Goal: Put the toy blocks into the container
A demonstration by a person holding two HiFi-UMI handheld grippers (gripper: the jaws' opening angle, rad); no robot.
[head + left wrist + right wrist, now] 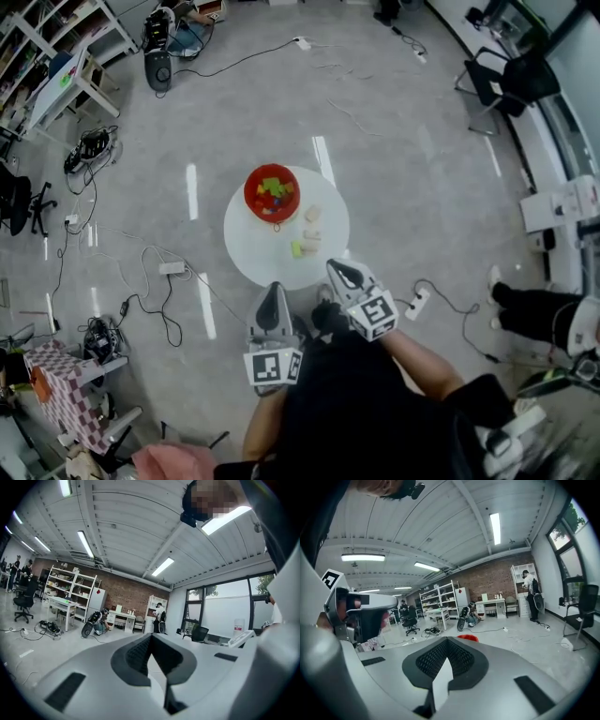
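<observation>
A red container (272, 192) with several coloured blocks inside stands on the far left part of a small round white table (253, 253). Three loose blocks lie to its right: two pale ones (312, 214) (310, 234) and a yellow-green one (298, 248). My left gripper (273, 288) is shut and empty, just short of the table's near edge. My right gripper (336, 266) is shut and empty too, its tip over the near right rim. In the right gripper view the container's rim (468, 638) peeks over the shut jaws (447, 640). The left gripper view shows the shut jaws (151, 635) and the room behind.
Cables and power strips (172, 267) (417, 302) lie on the grey floor around the table. A checkered table (56, 384) stands at the near left, a black chair (506, 80) at the far right, shelves (56, 56) at the far left. A seated person's legs (534, 314) show at right.
</observation>
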